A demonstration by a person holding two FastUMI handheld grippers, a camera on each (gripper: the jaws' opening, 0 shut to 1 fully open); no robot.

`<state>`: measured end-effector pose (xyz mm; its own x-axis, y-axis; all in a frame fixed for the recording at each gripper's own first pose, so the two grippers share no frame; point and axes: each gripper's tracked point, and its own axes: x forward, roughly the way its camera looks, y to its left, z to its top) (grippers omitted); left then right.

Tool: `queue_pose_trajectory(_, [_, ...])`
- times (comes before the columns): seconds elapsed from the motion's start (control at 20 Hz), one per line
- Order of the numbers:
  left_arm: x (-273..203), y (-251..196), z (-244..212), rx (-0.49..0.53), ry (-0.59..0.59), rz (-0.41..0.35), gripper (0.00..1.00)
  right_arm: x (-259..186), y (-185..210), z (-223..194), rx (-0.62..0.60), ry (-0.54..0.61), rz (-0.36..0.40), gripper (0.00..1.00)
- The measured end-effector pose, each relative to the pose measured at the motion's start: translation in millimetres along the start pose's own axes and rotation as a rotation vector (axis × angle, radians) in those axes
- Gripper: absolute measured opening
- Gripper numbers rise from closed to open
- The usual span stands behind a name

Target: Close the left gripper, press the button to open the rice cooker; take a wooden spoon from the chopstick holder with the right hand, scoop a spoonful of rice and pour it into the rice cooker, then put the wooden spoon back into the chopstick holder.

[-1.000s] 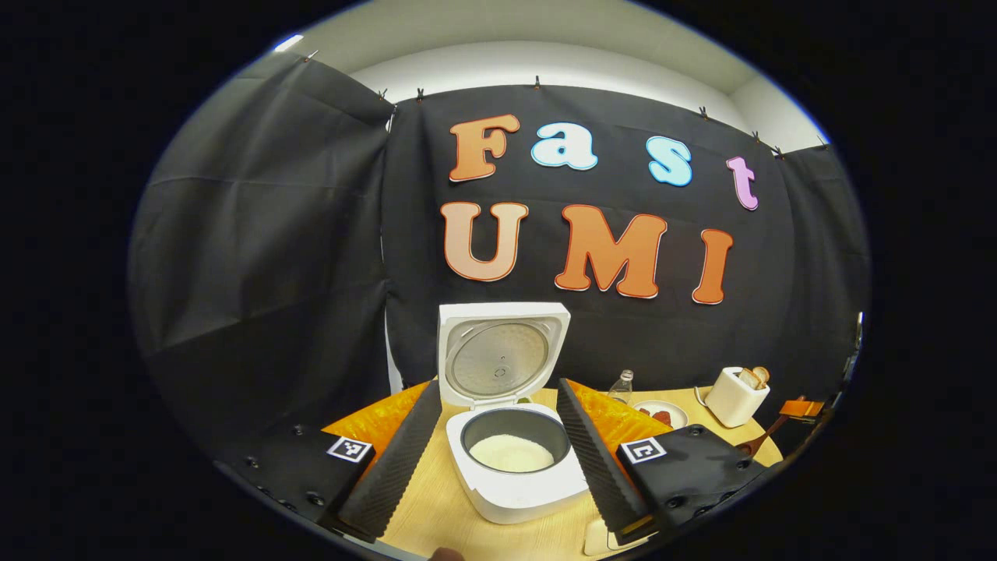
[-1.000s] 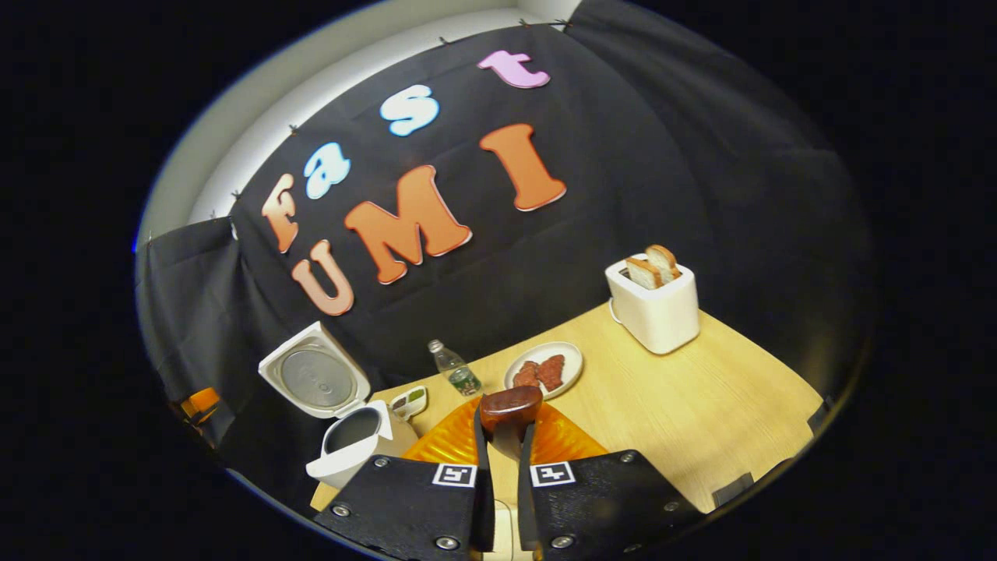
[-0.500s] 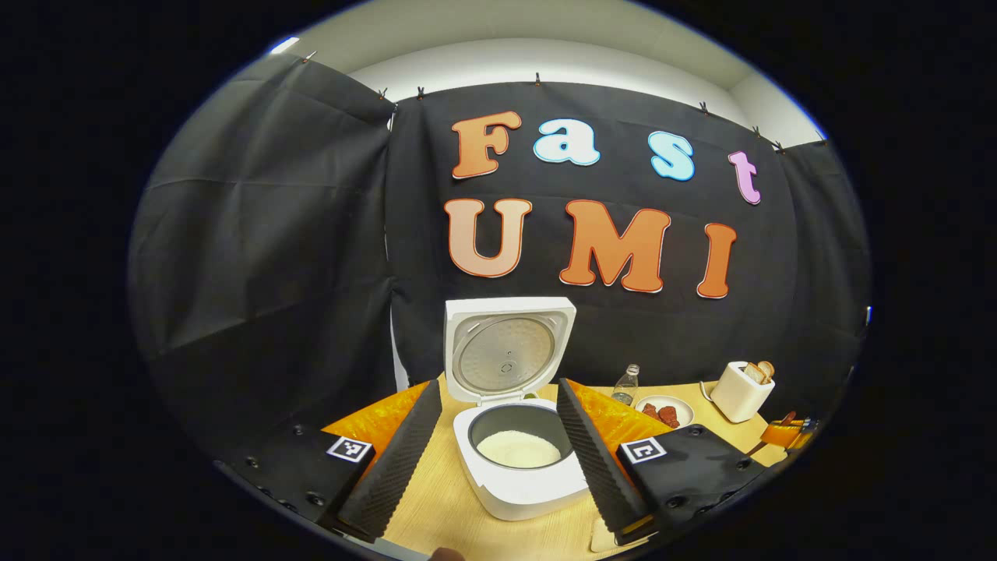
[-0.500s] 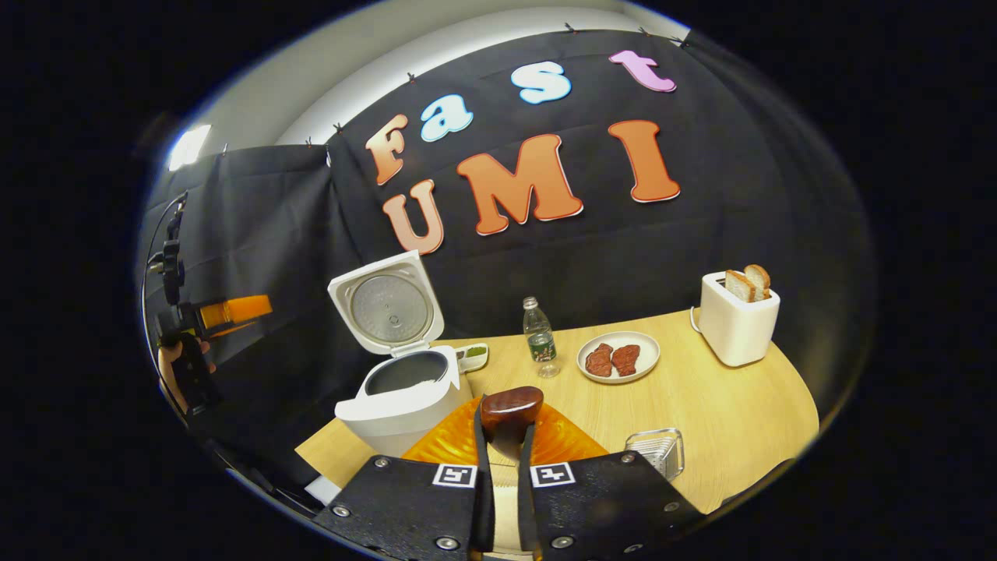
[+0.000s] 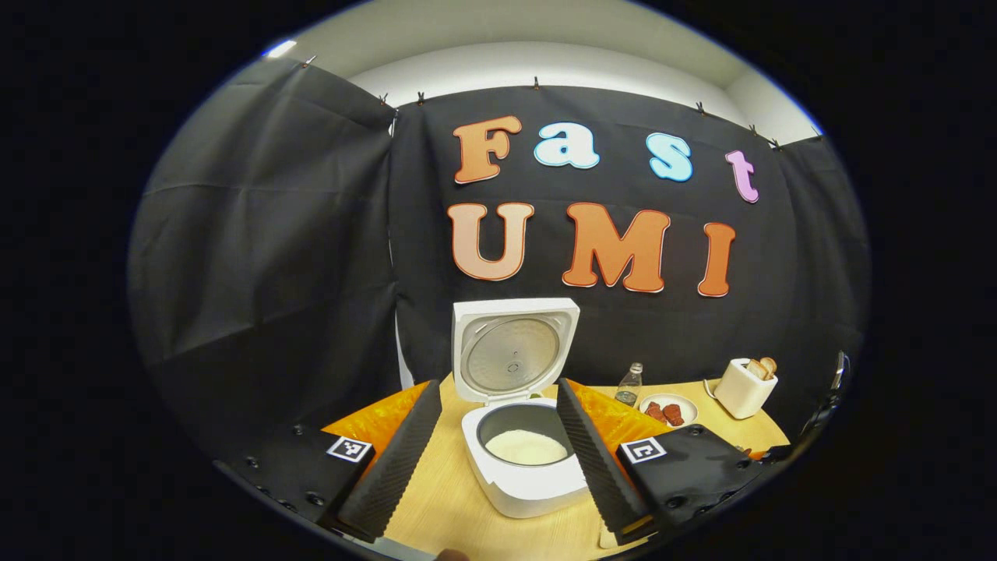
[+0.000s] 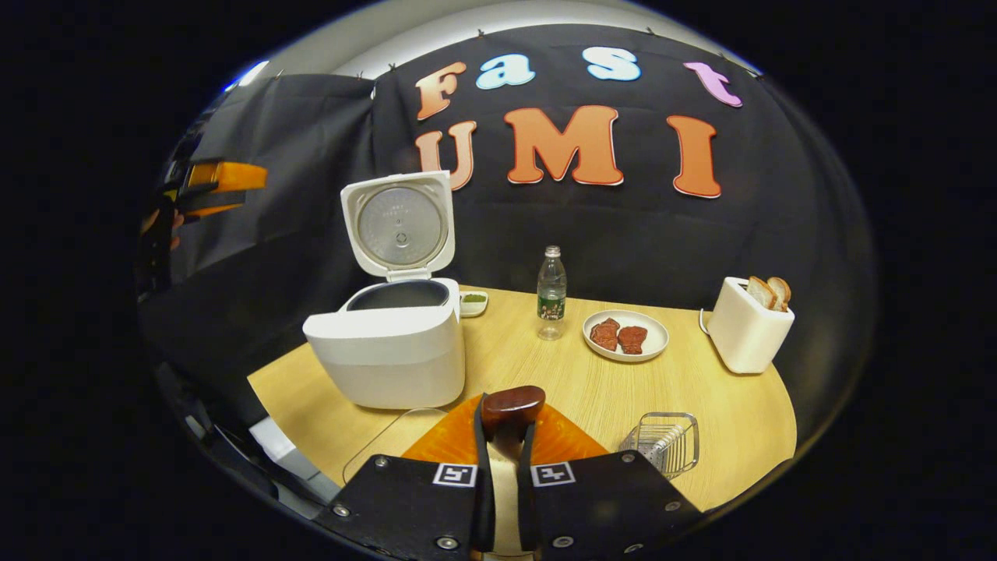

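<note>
Right gripper (image 6: 505, 436): fingers pinched on the wooden spoon (image 6: 512, 405), bowl up, above the near table edge. Wire chopstick holder (image 6: 660, 442) just right of it. Left gripper (image 5: 494, 448): released, fingers wide apart, holding nothing. Beyond it, rice cooker (image 5: 524, 460), lid up, rice inside.

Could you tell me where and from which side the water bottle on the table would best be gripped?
I would grip the bottle across its straight body, around the label band, coming in level from the front. It stands upright with open table before it, while the plate sits close on one side and the wall behind.
</note>
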<state>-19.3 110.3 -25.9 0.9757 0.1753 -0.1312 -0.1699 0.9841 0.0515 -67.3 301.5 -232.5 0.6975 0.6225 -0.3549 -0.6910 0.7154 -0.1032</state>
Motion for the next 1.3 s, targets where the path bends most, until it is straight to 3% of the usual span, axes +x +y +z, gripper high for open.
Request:
queue_pose_trajectory(0.15, [-4,8,-2,0.014,0.003,0.020,1.00,3,10,-6,-0.072,-0.008,0.015,0.11])
queue_pose_trajectory(0.25, [-8,15,-3,0.018,0.005,0.032,1.00,7,10,-10,-0.046,-0.015,0.022,0.11])
queue_pose_trajectory(0.3, [-9,17,-4,0.015,0.005,0.035,1.00,9,8,-14,-0.004,0.000,0.029,0.07])
queue_pose_trajectory(0.35, [-9,17,-5,0.009,0.007,0.036,1.00,12,6,-17,0.055,0.011,0.031,0.11])
queue_pose_trajectory(0.55, [-11,22,-12,-0.015,0.019,0.038,1.00,17,1,-15,0.321,0.015,0.033,0.11])
queue_pose_trajectory(0.75, [-8,22,-15,-0.030,0.027,0.037,1.00,17,13,-21,0.542,0.043,0.086,0.11])
queue_pose_trajectory(0.95, [-3,17,-17,-0.030,0.028,0.029,1.00,19,34,-25,0.655,0.065,0.122,0.11])
queue_pose_trajectory(1.05, [-1,16,-16,-0.032,0.027,0.024,1.00,21,35,-27,0.709,0.077,0.089,0.11])
queue_pose_trajectory(1.3, [4,11,-20,-0.057,0.034,0.018,1.00,28,17,-40,0.937,0.116,-0.110,0.11])
